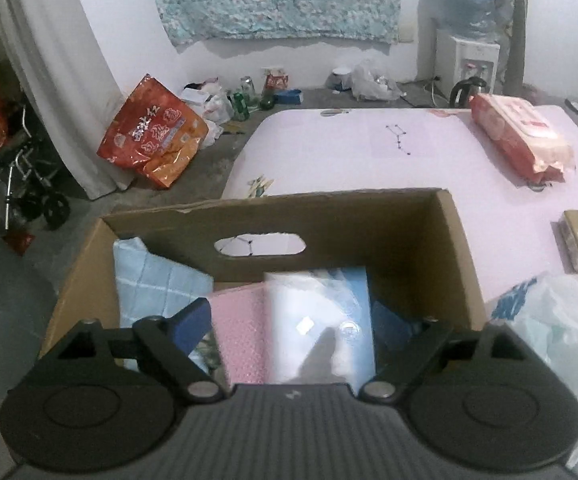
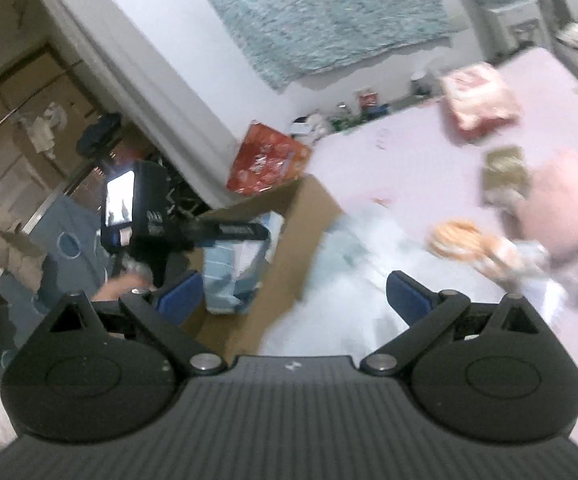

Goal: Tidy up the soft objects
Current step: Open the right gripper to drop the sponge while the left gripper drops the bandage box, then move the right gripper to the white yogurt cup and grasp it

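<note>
Left wrist view: left gripper (image 1: 293, 322) wide apart above cardboard box (image 1: 441, 240), nothing pinched. Box on pink bed (image 1: 349, 148) holds blue checked cloth (image 1: 157, 280), pink packet (image 1: 241, 328), clear-wrapped blue packet (image 1: 329, 320). Red wipes pack (image 1: 517, 136) on bed; writing unreadable. Orange bag (image 1: 153, 132) on floor carries white characters, illegible. Right gripper (image 2: 293, 300) wide, empty, view blurred.

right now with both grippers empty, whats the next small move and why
Probably swing the right gripper, jaws open and empty, toward the crinkled white plastic bag beside the brown cardboard box. It looks like the nearest soft item outside the box, while the left gripper hangs open over the packets already inside.
</note>
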Demonstrator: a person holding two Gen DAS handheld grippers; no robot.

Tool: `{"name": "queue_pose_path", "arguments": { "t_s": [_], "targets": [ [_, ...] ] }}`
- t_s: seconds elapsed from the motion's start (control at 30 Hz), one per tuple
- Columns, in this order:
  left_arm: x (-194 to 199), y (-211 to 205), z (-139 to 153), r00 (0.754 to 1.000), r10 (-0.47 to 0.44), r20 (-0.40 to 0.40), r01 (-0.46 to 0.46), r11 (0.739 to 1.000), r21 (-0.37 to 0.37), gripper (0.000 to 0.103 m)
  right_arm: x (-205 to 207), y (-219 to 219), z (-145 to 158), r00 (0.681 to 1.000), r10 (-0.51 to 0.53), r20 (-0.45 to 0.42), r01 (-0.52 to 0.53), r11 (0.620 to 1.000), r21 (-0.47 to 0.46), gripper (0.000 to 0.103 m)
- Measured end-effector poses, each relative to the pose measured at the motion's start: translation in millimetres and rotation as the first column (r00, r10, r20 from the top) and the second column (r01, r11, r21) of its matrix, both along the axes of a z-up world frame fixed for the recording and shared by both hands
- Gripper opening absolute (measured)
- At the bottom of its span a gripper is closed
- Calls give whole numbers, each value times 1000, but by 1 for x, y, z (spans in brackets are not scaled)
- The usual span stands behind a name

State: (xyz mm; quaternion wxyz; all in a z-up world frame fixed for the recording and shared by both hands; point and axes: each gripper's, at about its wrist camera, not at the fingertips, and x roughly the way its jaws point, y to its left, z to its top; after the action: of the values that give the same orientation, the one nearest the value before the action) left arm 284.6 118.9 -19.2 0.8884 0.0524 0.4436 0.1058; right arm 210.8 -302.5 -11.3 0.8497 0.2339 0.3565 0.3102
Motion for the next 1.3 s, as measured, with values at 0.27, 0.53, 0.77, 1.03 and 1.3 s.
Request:
{"name": "queue_pose_path", "arguments": {
  "t_s": [0.27, 0.53, 0.77, 1.03, 1.3],
  "targets": [
    [-18, -3, 15, 1000, -7, 28, 7, 1000, -20, 89, -30, -66, -50, 987, -141, -80, 141, 990, -8, 99],
    [-72, -37, 55, 990, -110, 90, 113, 993, -23, 90, -57, -113, -73, 960, -271, -69, 271, 963, -2, 99],
    [-112, -95, 80, 948, -288, 135, 302, 948, -101, 93, -62, -133, -98, 937, -331, -108, 334, 943, 4, 99],
    [-110, -177, 66, 877, -478, 37, 476, 859, -189, 93, -45, -142, -117, 937, -318, -148, 333, 938, 96, 96],
    [-83, -235, 28, 871, -490, -32, 476, 859, -188, 77, 21, -115, -135, 945, -280, -171, 290, 956, 36, 80]
  ]
}}
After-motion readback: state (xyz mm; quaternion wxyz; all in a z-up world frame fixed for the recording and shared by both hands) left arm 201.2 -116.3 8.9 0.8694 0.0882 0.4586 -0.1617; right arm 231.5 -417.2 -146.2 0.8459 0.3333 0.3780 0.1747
